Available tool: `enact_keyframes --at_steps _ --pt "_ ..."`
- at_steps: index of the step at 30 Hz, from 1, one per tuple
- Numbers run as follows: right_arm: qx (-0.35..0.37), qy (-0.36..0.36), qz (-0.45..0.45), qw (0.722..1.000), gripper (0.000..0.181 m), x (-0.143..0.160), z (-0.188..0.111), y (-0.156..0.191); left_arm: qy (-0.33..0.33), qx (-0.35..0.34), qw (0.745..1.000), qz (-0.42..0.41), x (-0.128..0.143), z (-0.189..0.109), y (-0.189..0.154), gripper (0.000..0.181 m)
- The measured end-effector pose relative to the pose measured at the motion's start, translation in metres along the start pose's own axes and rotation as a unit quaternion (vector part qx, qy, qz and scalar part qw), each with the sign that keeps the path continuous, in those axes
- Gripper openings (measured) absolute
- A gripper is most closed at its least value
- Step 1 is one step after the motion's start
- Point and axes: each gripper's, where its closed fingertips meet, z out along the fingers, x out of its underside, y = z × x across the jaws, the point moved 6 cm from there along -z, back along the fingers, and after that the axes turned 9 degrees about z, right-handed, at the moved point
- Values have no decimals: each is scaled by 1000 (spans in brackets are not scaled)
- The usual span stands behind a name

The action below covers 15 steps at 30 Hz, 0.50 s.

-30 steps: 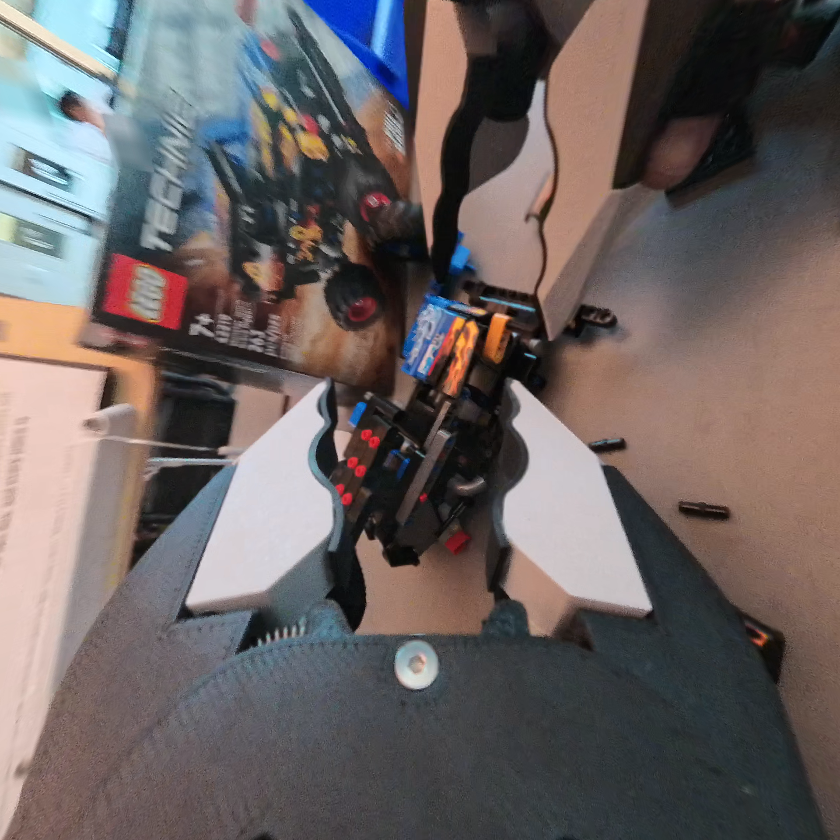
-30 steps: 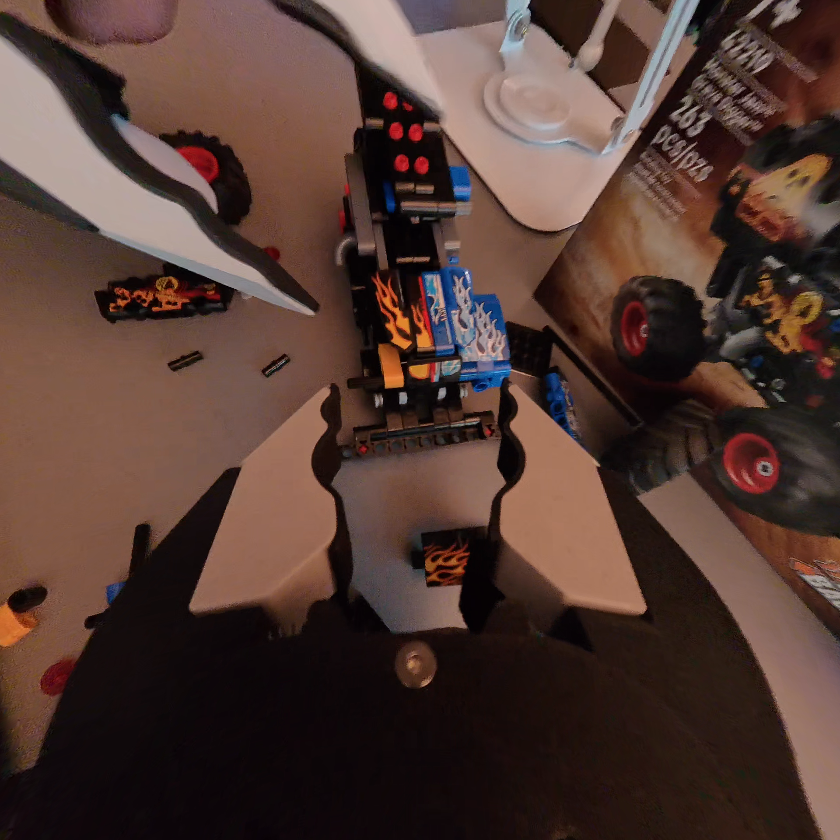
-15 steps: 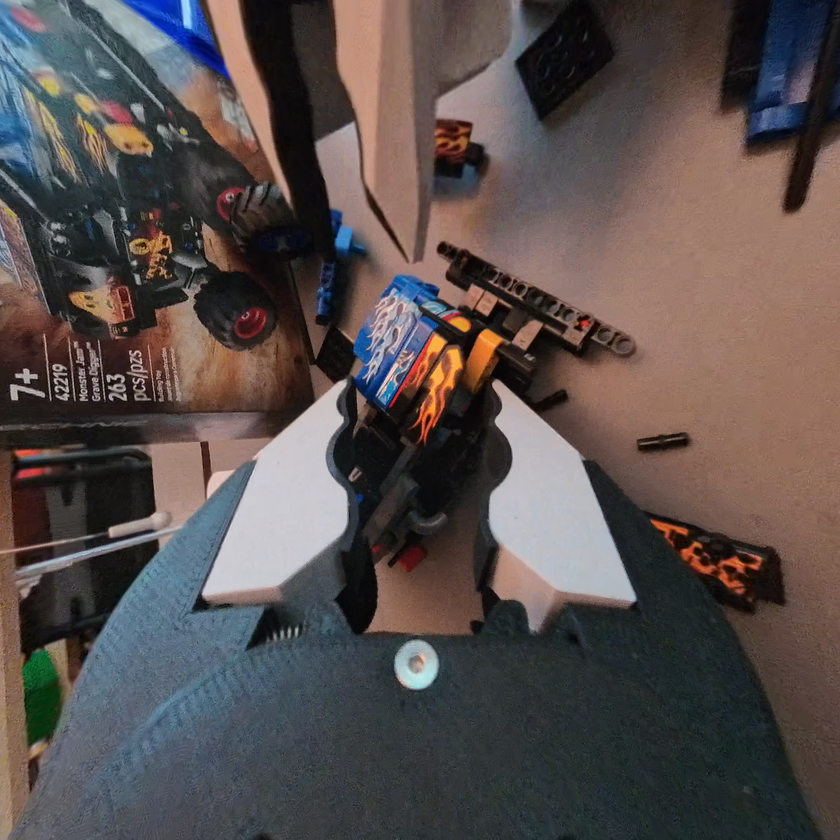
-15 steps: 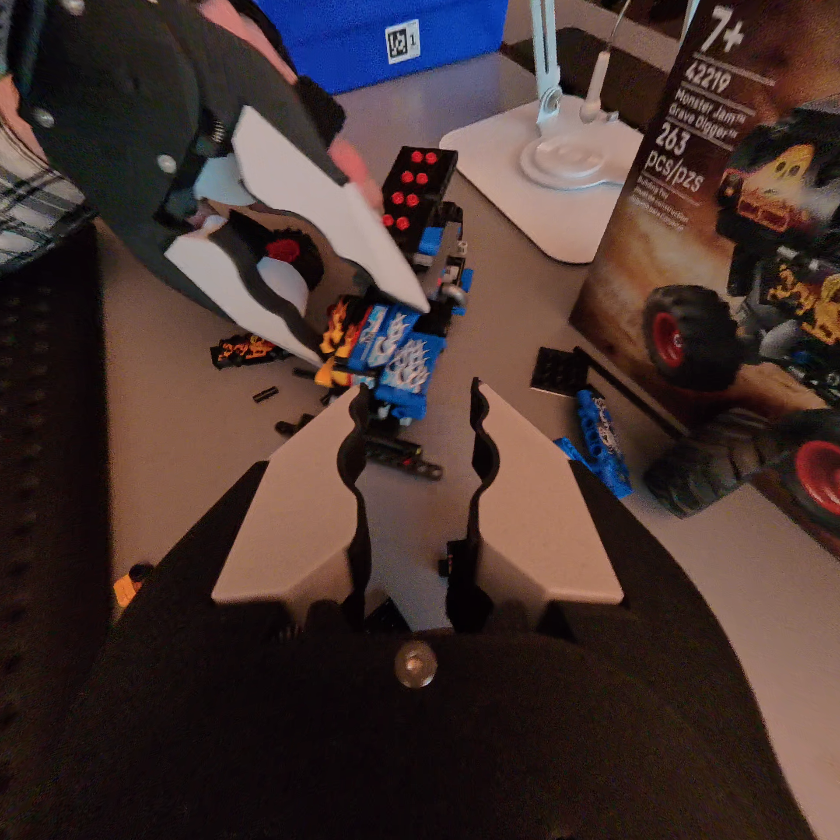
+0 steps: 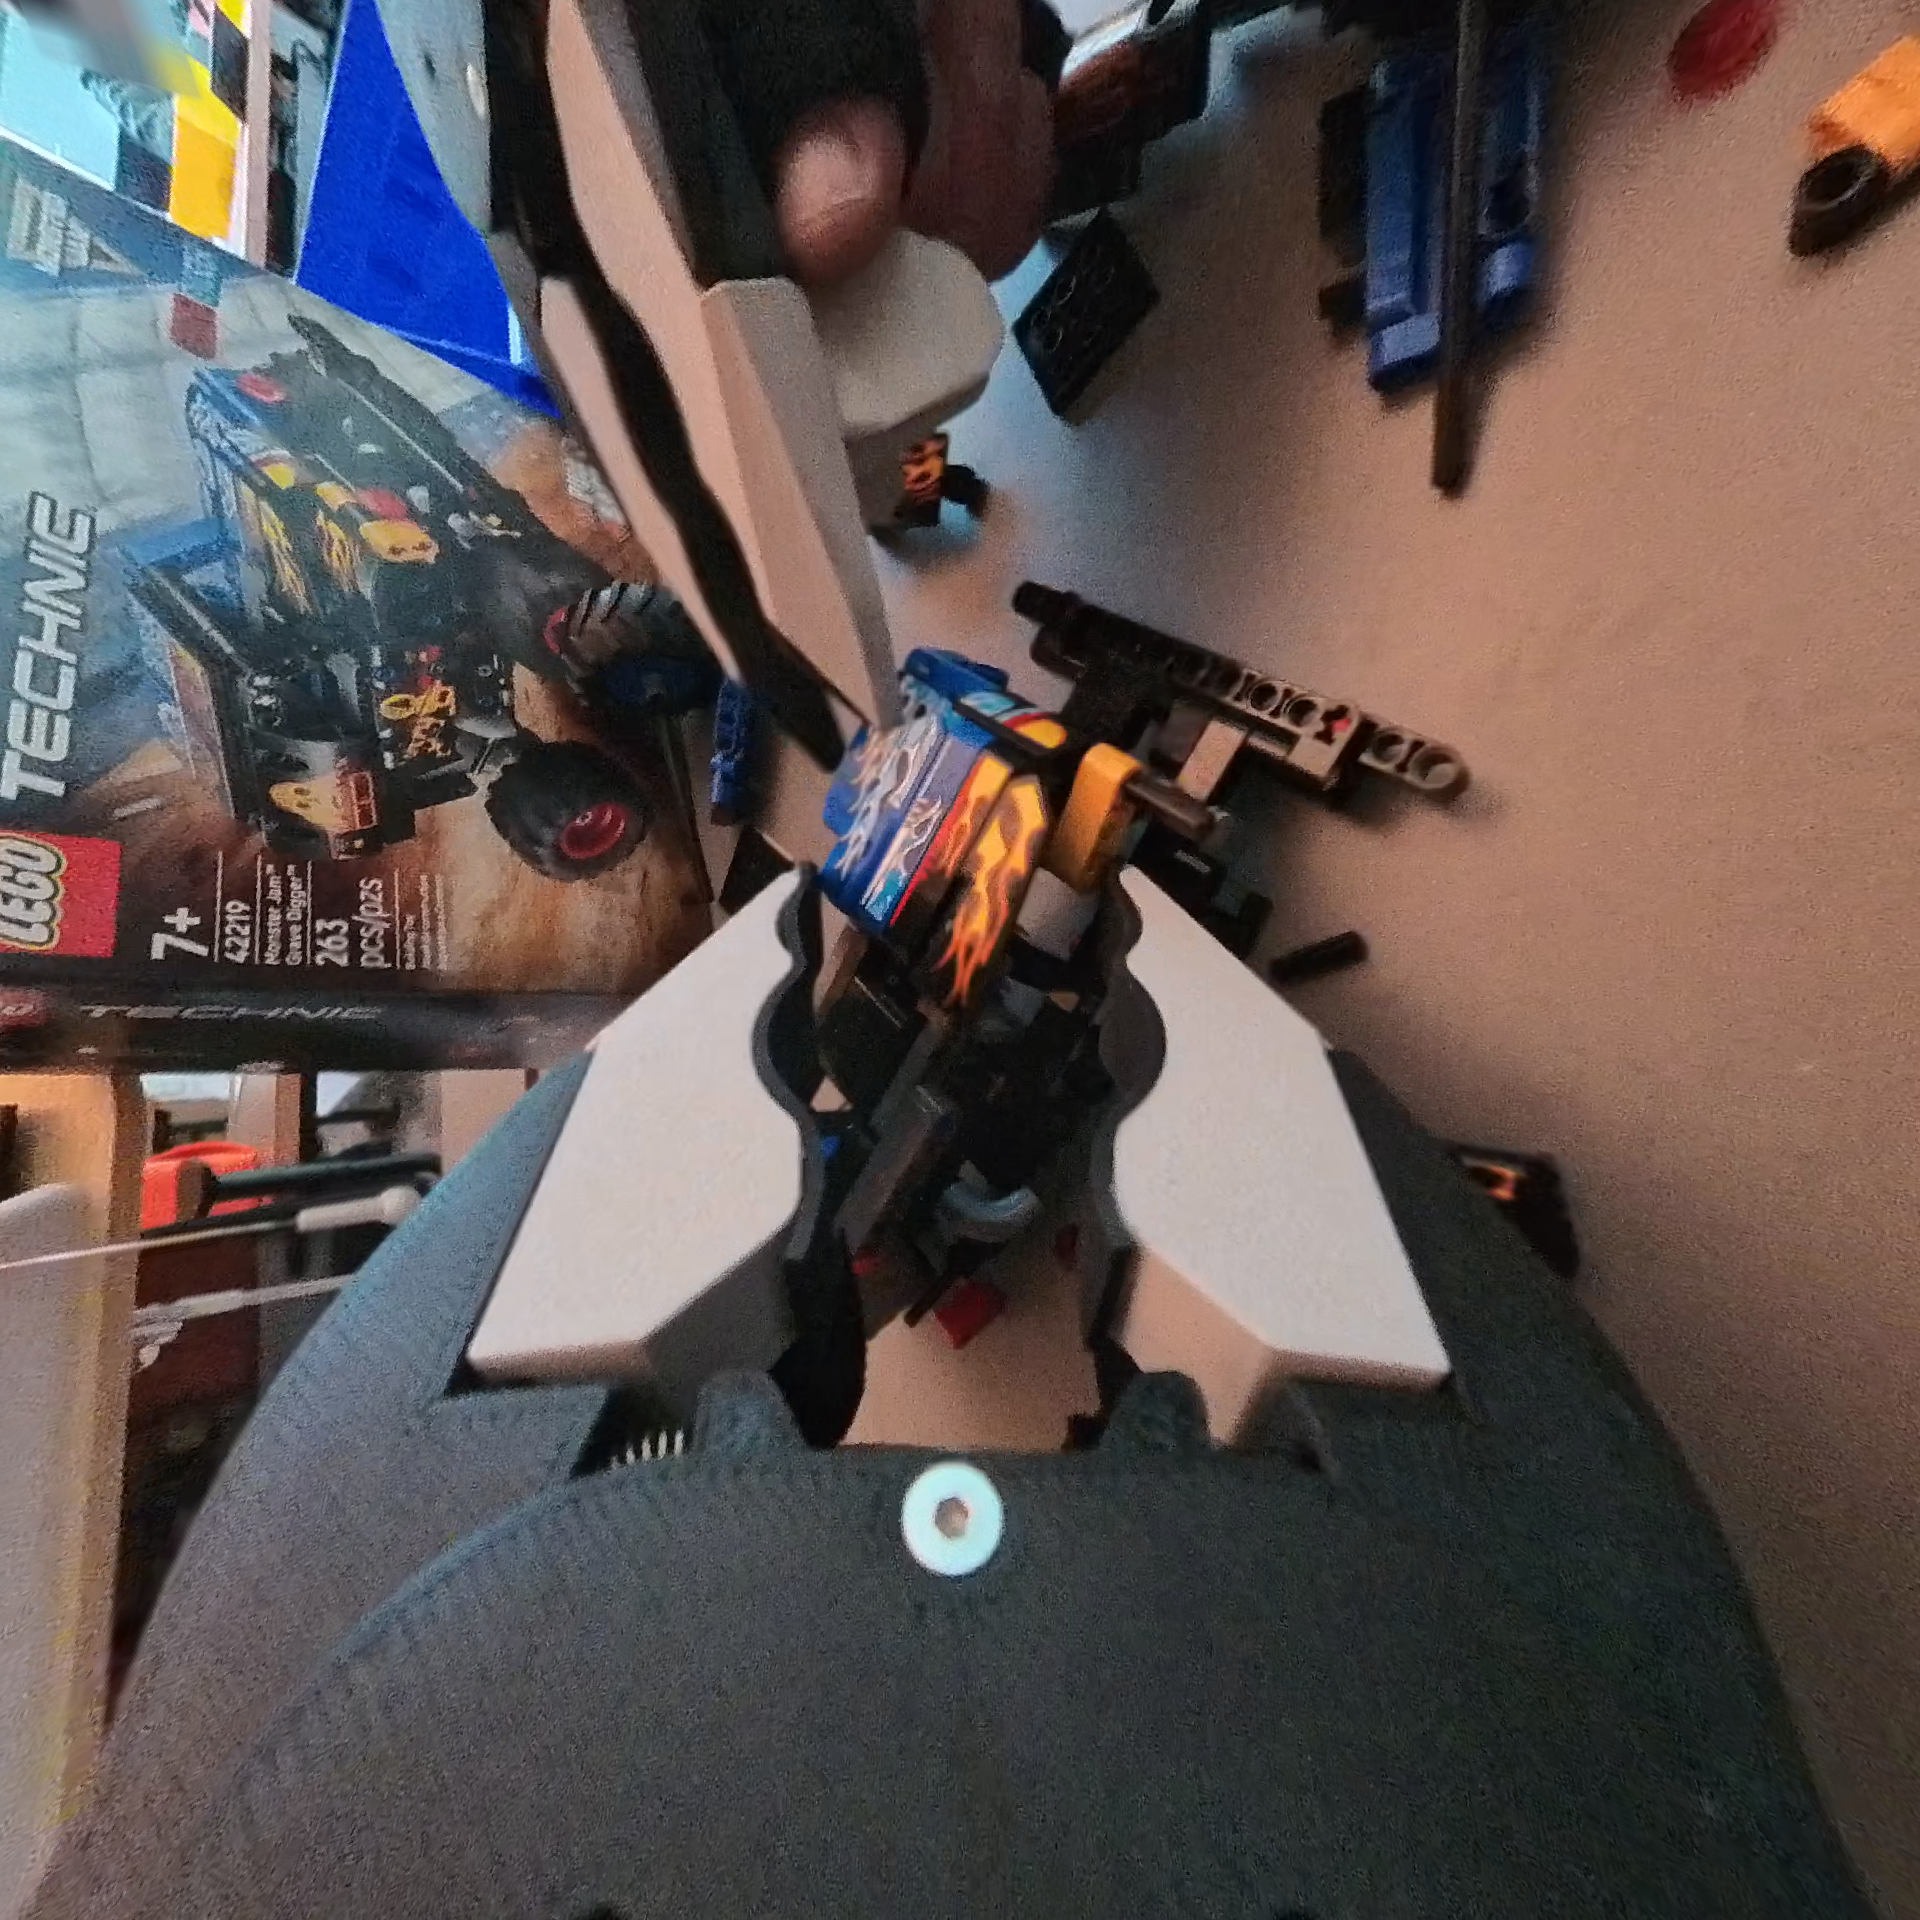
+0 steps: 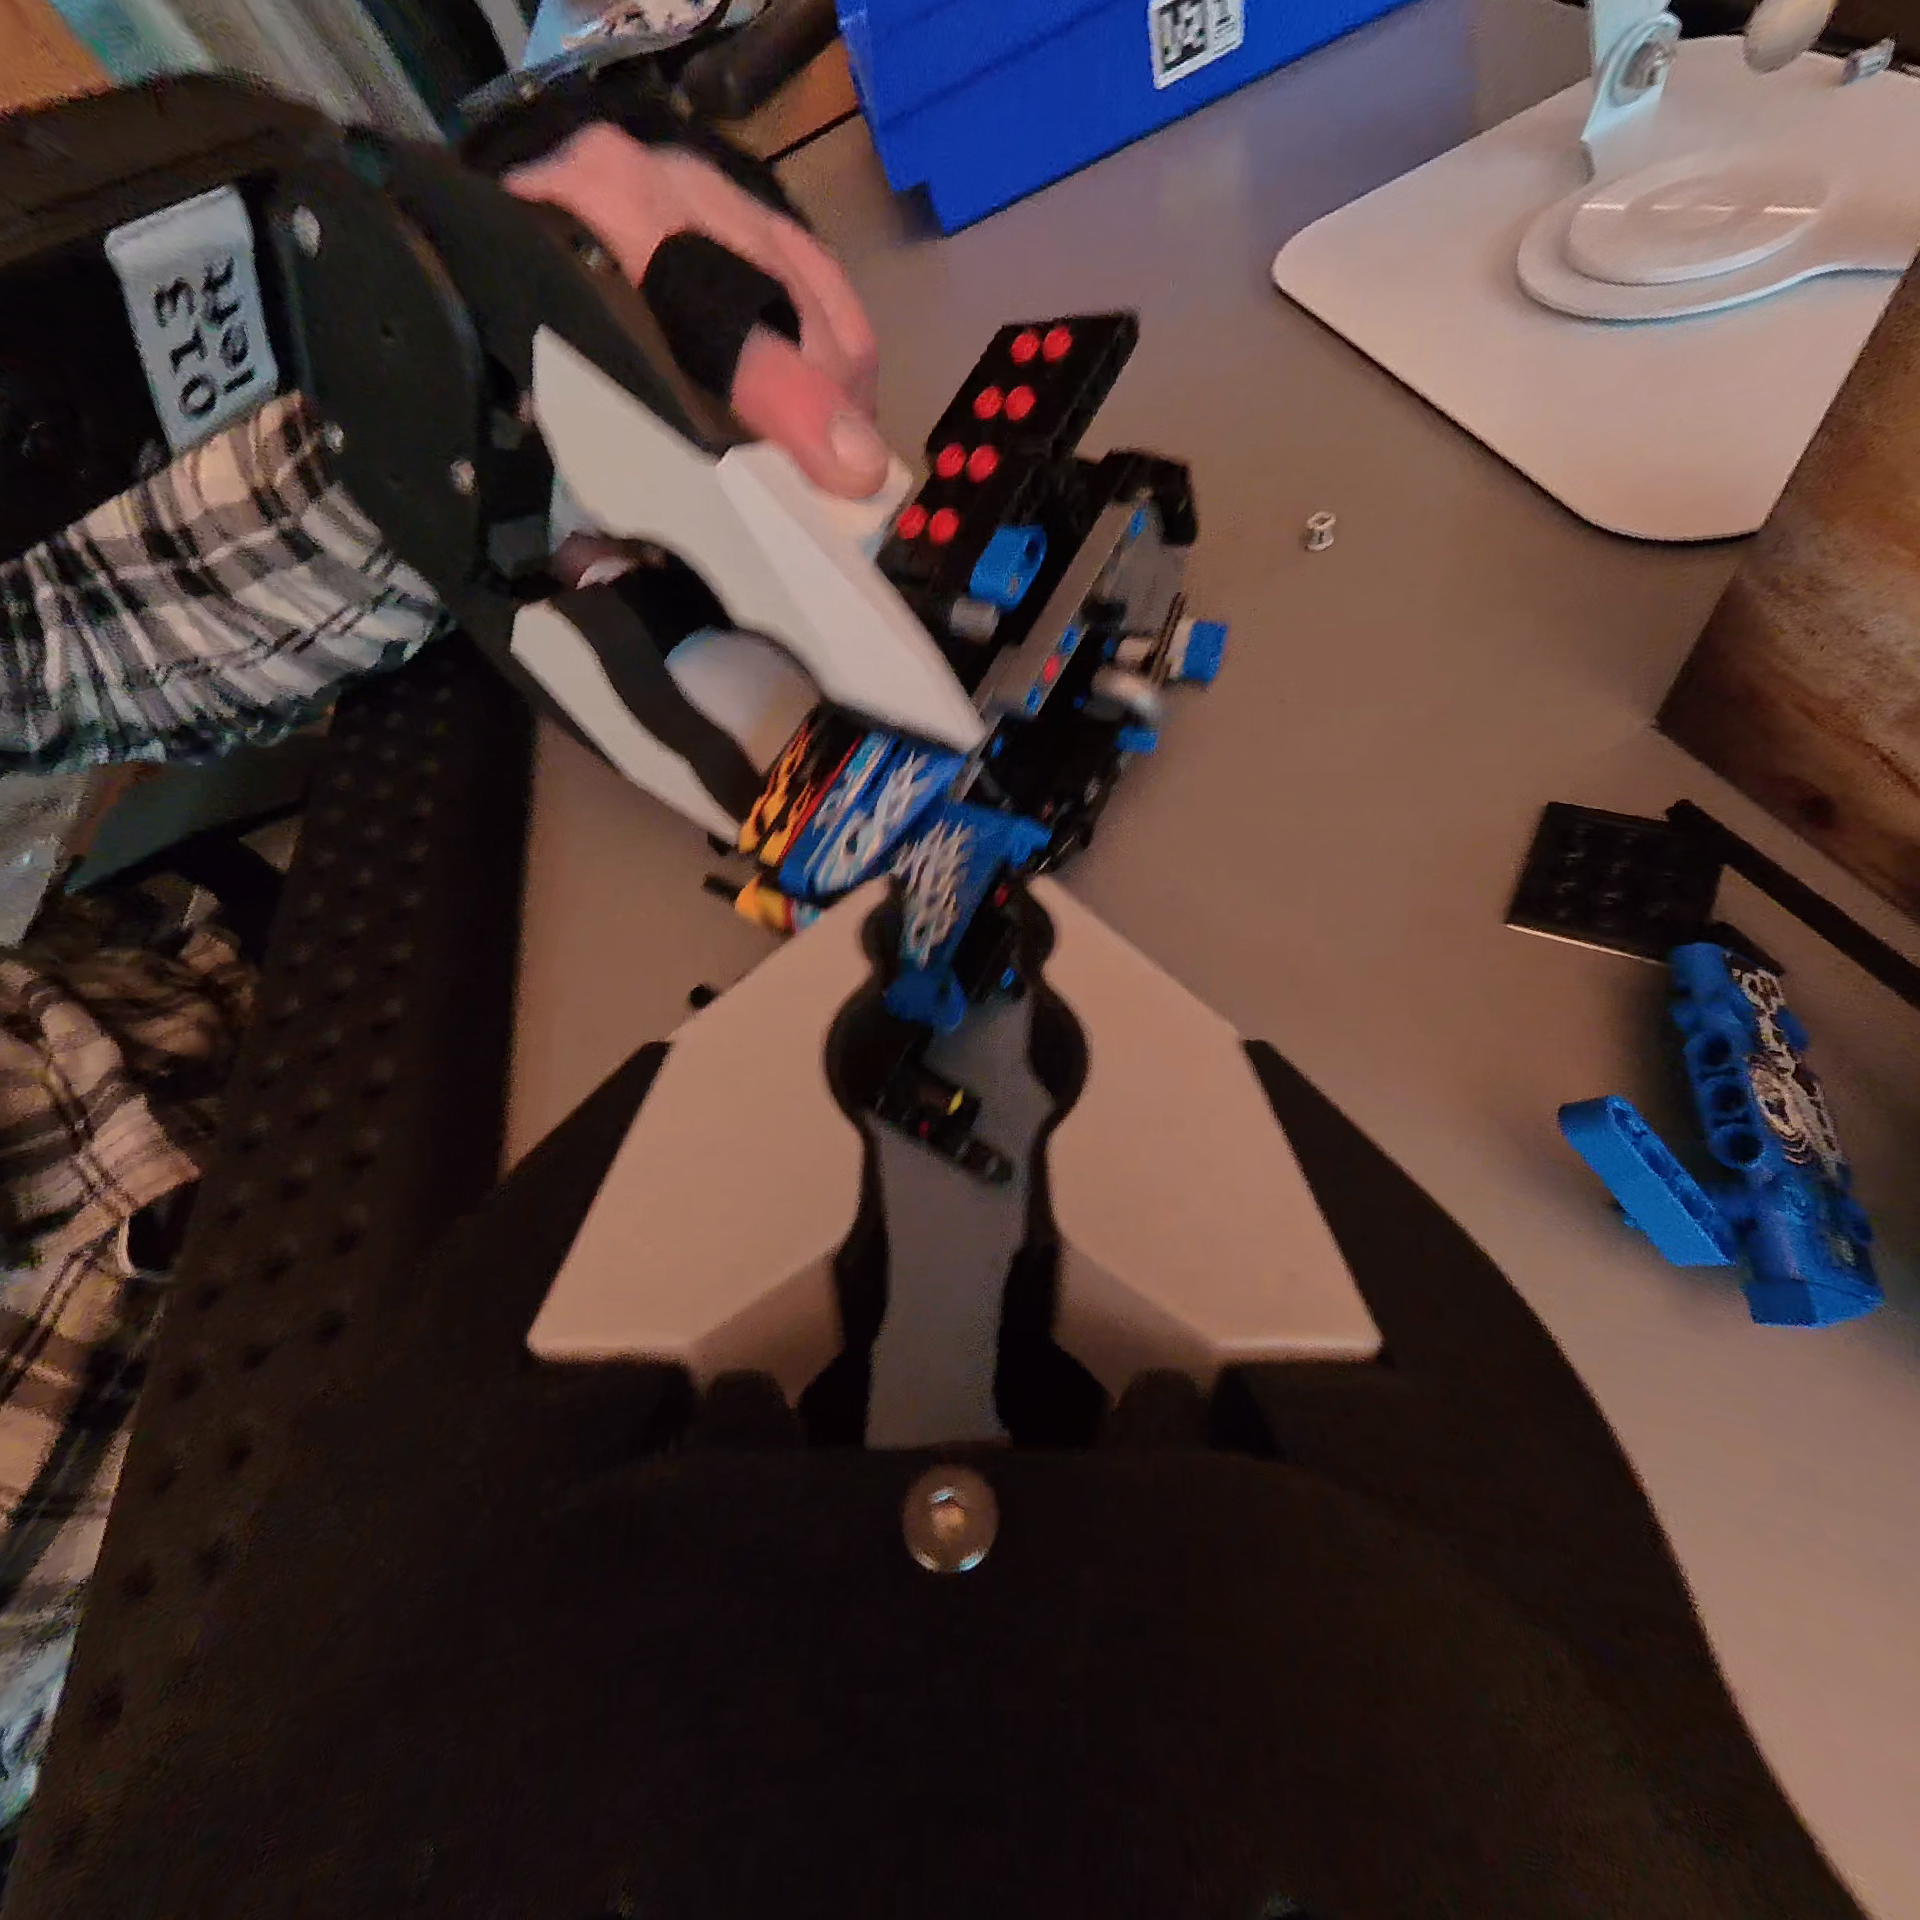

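Above the grey table (image 6: 1403,727), the half-built brick truck (image 5: 966,914) hangs between both tools: the left gripper (image 5: 961,997) is clamped on its black mid-body, and the right gripper (image 6: 951,935) has closed narrowly on the blue flame-printed nose. Judging by this two-point hold, the left should stay firm and level while the right works gently along the body line — twisting could pop the panels loose. The truck's long axis runs from gripper to gripper, red-studded rear away from the right one, beside the toy box (image 5: 312,675).
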Motion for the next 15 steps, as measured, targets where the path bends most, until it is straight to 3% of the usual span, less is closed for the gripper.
enact_keyframes --at_steps 1,9,12,15 --pt "2 1 10 1000 25 -1 3 -1 -11 -3 1000 1 -3 0 -2 50" --pt "-23 7 27 999 0 1 2 0 -5 -25 1000 18 -6 -6 -9 47" --pt "-18 17 7 1000 0 4 0 4 1 -34 999 10 -2 -11 -11 45" --pt "29 9 -28 999 0 -1 -4 2 9 -40 999 -2 -1 -14 -9 45"
